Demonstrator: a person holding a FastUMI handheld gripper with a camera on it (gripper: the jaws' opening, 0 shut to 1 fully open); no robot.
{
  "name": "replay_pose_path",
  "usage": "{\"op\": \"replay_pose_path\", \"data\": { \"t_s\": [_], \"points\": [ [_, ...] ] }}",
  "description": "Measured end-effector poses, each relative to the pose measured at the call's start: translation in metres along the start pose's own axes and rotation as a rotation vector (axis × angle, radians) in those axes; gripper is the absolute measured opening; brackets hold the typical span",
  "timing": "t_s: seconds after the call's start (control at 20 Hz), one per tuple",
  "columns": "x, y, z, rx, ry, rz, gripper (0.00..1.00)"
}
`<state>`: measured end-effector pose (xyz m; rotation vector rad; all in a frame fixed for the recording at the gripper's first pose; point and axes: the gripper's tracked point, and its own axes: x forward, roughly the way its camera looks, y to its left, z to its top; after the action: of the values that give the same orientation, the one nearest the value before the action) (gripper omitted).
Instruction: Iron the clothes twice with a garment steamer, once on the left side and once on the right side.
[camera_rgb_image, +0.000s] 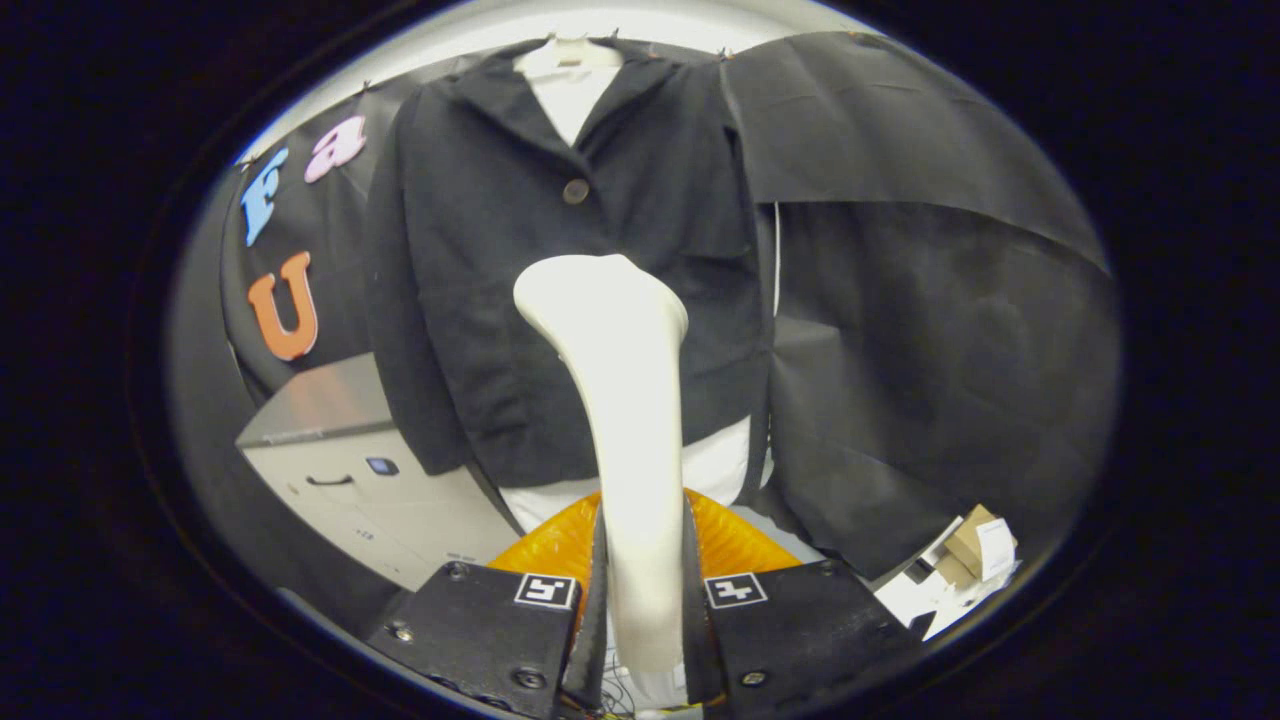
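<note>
Your gripper (645, 590) is aimed level at the dark button-front jacket on a white hanger (560, 250), with both fingers pressed against the sides of the cream plastic garment steamer (625, 400), so the tongs are clamped on its handle. The steamer's long axis runs straight up from between your fingers, upright with a slight lean, and its wider rounded head sits at the top, facing away from you toward the jacket. That head lies over the jacket's lower front, just below the single brown button (575, 190) and a little to its right; you cannot tell whether the head touches the cloth. A white garment (720, 465) hangs out beneath the jacket's hem, and an orange ribbed object (735, 535) sits below that, just ahead of your fingers. A grey metal cabinet with a dark handle (350, 470) stands beside the jacket's left sleeve, and small cardboard boxes (975, 550) lie low, well off to the jacket's other side.
</note>
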<state>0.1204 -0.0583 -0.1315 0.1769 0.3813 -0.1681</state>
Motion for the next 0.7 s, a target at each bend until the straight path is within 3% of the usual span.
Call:
{"op": "replay_pose_path", "data": {
  "t_s": [0.3, 0.7],
  "points": [
    [-0.025, -0.026, 0.091, 0.039, -0.148, -0.006, 0.34],
    [-0.021, -0.045, 0.215, 0.053, -0.308, 0.018, 0.34]
  ]
}}
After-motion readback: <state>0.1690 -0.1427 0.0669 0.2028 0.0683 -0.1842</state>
